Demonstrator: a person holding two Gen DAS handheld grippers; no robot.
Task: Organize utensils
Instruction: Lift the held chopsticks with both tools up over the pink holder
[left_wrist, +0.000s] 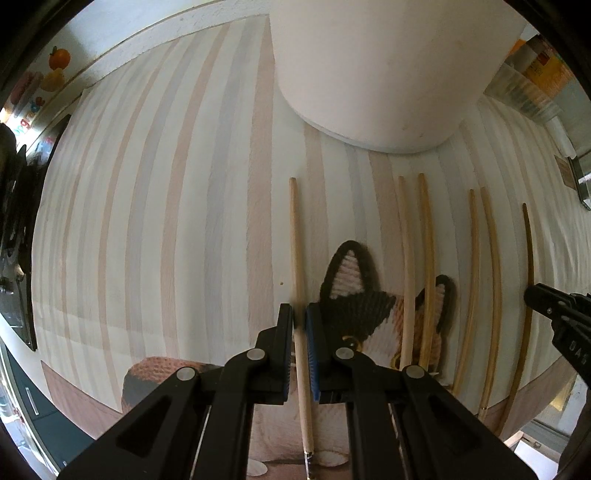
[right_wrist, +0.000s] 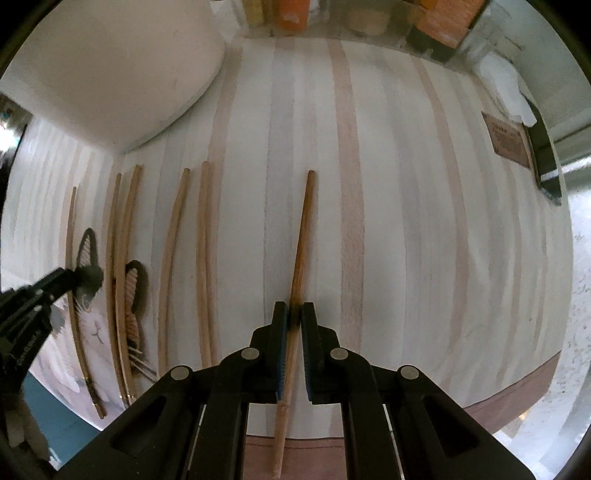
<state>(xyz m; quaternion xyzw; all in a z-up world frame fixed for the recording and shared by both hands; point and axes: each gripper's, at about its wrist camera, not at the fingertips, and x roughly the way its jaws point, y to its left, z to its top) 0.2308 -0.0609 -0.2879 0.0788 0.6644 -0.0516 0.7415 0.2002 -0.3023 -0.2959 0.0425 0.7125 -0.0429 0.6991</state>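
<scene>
Nearest of all, the left gripper (left_wrist: 299, 321) was clamped on a pale chopstick (left_wrist: 297, 280), its blue-lined pads pinching the stick about midway along, which looked a sensible spot to keep it from tipping. The tongs pointed straight down at the striped tablecloth (left_wrist: 166, 240), with the stick running between the jaws and out ahead towards the big white pot (left_wrist: 376, 74).

Just right of those tongs a knitted cat-face mat (left_wrist: 354, 302) lay under the next pair of chopsticks (left_wrist: 417, 266); further right came another pair (left_wrist: 484, 280), and then a darker stick (left_wrist: 529, 266) with the other tool's black tip beside it.

The right gripper (right_wrist: 295, 325) was likewise pinched shut on that darker chopstick (right_wrist: 304, 240), also pointing straight down. The stick sat slightly askew between the pads, leaning right at its far end, so I judged it was being gripped to be squared up or moved next to a mate. To the left of these tongs lay the paired sticks (right_wrist: 205, 258), all roughly parallel, as though sorted into couples. Each hand seemed to hold one odd stick; bringing the two together was probably what remained.
</scene>
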